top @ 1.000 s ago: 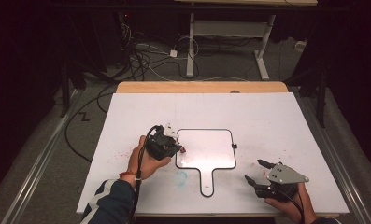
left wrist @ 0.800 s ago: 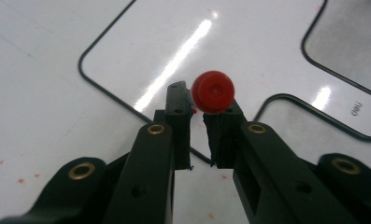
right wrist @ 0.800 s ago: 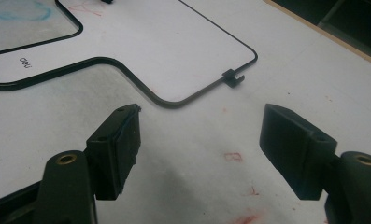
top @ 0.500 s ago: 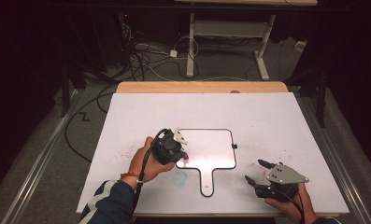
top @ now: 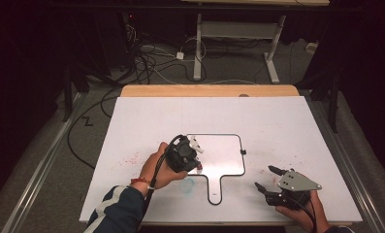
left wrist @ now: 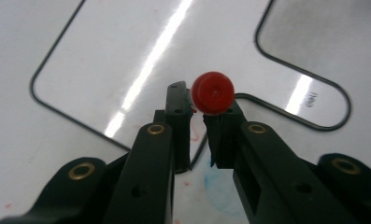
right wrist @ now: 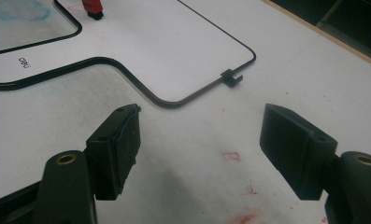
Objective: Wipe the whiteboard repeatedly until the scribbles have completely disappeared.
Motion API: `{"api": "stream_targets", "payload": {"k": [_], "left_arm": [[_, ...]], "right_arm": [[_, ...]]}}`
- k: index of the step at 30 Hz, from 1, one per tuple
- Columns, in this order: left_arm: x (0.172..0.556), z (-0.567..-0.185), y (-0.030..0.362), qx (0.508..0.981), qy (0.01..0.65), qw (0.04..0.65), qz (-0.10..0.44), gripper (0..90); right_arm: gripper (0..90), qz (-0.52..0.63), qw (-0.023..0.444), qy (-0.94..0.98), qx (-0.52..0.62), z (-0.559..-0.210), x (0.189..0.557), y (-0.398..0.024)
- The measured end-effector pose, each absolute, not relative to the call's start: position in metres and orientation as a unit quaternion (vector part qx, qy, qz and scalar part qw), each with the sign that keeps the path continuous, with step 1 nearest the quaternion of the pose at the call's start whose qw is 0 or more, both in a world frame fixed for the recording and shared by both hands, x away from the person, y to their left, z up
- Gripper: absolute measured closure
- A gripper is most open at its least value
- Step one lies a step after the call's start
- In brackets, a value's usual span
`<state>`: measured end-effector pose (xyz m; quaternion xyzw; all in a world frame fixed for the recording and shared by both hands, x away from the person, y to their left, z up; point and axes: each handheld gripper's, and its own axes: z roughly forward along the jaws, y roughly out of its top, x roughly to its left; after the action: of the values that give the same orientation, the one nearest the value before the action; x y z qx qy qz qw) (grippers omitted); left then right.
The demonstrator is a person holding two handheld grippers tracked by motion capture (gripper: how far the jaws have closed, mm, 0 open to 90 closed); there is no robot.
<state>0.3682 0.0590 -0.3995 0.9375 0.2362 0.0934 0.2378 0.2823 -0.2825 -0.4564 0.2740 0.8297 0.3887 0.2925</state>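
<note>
Red marker (left wrist: 213, 92) sits clamped between the left gripper's (left wrist: 198, 122) jaws, its round end facing the camera in the left gripper view, tip down over the whiteboard (left wrist: 127, 60) — a small paddle-shaped board with a black rim and a short handle. In the high view the left gripper (top: 189, 153) hangs over the board's (top: 221, 155) near-left corner, held from behind by the left hand (top: 158, 167), striped sleeve (top: 115, 208) coming in from the bottom edge. A blue smudge (top: 187, 184) marks the worktop (top: 277, 121) just beside the board's handle; red flecks (top: 132, 159) lie left of the hand. Right gripper (top: 267, 178) rests at the near-right of the worktop, well apart from the board, jaws spread wide with nothing between them — the right gripper view shows the same gap over bare white surface (right wrist: 197, 140) with faint red smears (right wrist: 241, 217). That view also catches the board's far corner with a small black clip (right wrist: 231, 77) on the rim. Beyond the white sheet: a strip of wooden table edge (top: 209, 91), then cables (top: 151, 63) on the floor and a white desk frame (top: 233, 34).
</note>
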Motion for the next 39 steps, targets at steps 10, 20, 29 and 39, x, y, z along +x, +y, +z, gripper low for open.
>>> {"api": "stream_targets", "payload": {"k": [10,20,29,39], "left_arm": [[0.377,-0.400,0.067,0.932,0.256,0.232,0.111,78.9],[0.352,-0.396,0.034,0.955,0.188,0.202,0.111,78.9],[0.372,-0.397,0.056,0.940,0.251,0.182,0.143,78.9],[0.369,-0.396,0.045,0.947,0.226,0.181,0.140,78.9]], "right_arm": [[29.8,0.389,0.292,0.830,0.274,-0.456,0.283,-0.282],[29.8,0.391,0.293,0.829,0.274,-0.456,0.282,-0.283],[29.8,0.390,0.295,0.828,0.273,-0.456,0.283,-0.283],[29.8,0.390,0.293,0.829,0.273,-0.456,0.283,-0.282]]}}
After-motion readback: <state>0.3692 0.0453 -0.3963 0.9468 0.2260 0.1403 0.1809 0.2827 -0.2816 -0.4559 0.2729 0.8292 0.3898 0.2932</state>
